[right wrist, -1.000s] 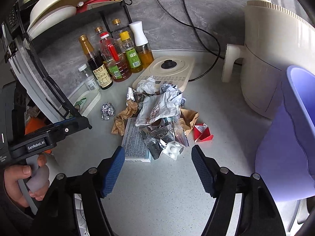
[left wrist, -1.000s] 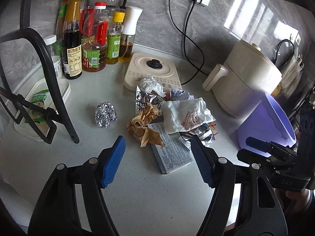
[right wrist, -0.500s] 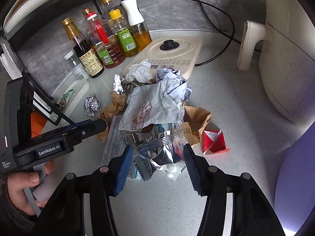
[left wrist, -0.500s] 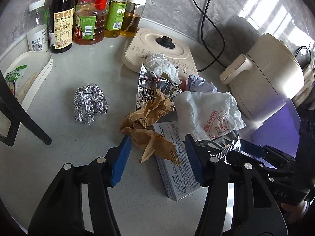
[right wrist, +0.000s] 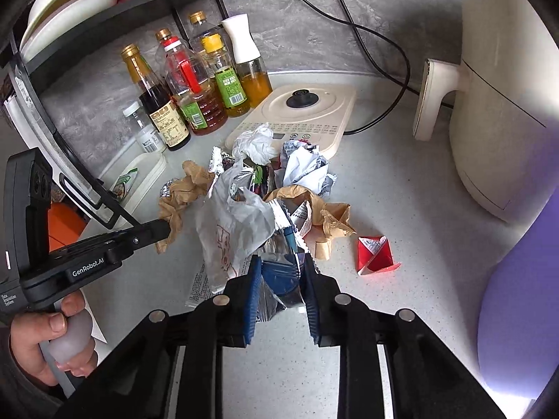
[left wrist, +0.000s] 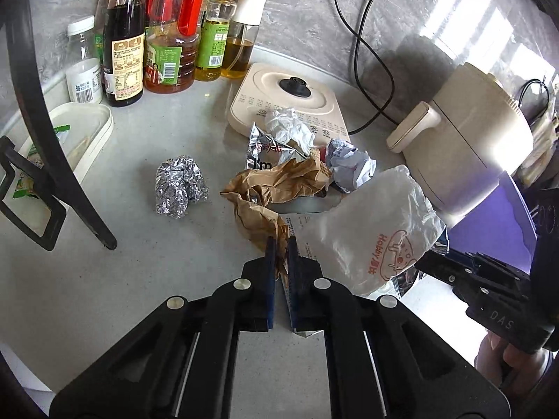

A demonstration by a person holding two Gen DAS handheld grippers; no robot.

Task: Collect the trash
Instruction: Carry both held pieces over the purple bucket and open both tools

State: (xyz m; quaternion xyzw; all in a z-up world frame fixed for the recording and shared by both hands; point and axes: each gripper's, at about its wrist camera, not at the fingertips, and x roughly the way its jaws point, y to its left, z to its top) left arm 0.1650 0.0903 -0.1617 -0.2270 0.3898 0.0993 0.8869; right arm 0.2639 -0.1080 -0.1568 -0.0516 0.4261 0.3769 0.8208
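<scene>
Trash lay heaped mid-countertop, before the cream induction cooker. Left gripper was pinched on crumpled brown paper, matte and creased. Right gripper was clamped on a shiny silver foil wrapper with a serrated edge. Thin white plastic bag beside them; foil ball apart.

Back of the grey counter is a cluster of sauce and oil bottles, with a little white-capped jar at the left end and a white lidded container in front of that. There's a cream induction cooker flat on the counter and a cream air fryer off to the right, black cords running up the marble wall. Also a black dish rack stacked with white plates on the left.
</scene>
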